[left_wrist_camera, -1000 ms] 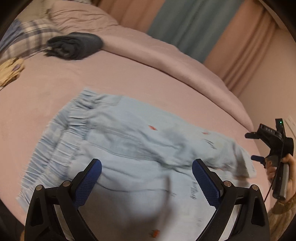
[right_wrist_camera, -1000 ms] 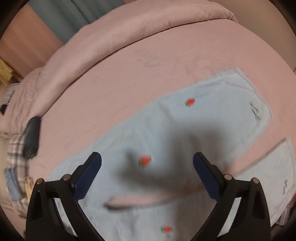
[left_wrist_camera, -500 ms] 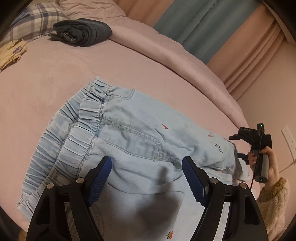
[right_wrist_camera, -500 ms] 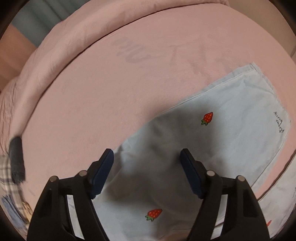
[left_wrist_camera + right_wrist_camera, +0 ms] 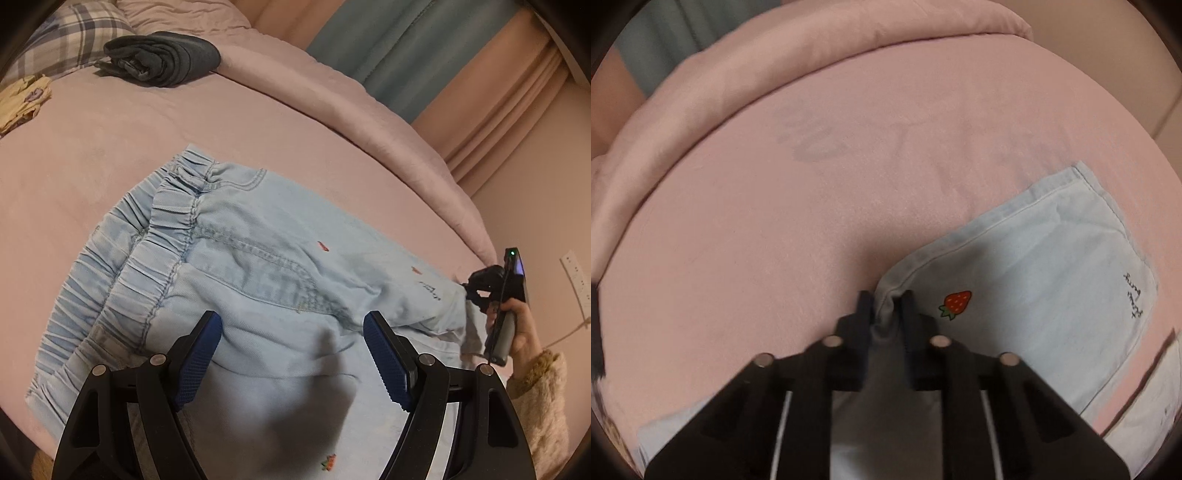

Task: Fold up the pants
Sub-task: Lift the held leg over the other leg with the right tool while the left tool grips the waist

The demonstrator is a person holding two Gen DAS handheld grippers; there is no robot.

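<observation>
A wide pink bed point(image 5: 155, 122) filled both views, its cover smooth and bare on the far side of the garment. A raised roll of pink bedding point(image 5: 332, 92) bordered the far edge, with teal and peach curtains point(image 5: 406, 44) hanging behind it and a pale wall point(image 5: 546, 206) to the right.

Light blue pants point(image 5: 258, 266) lay spread across the middle of the bed, gathered elastic waistband point(image 5: 122, 266) toward the left and the legs running off to the right. In the right wrist view one leg ended in a flat hem near the bed's right side, showing a printed strawberry point(image 5: 955, 303) and a line of dark script point(image 5: 1133, 295).

At the far left corner sat a folded dark garment point(image 5: 162, 57), well apart from the pants. Beside it lay a plaid cloth point(image 5: 70, 37) and a yellow cloth point(image 5: 22, 103) at the left rim.

The left gripper point(image 5: 291, 354) hovered over the seat of the pants with its blue pads point(image 5: 199, 354) spread wide, nothing between them.

The right gripper point(image 5: 885, 308) was clenched on a pinched fold at the leg's edge, fabric bunched up between its fingers. In the left wrist view that tool appeared at the far end of the pants, held in a hand point(image 5: 519, 326) with a fuzzy sleeve cuff.
</observation>
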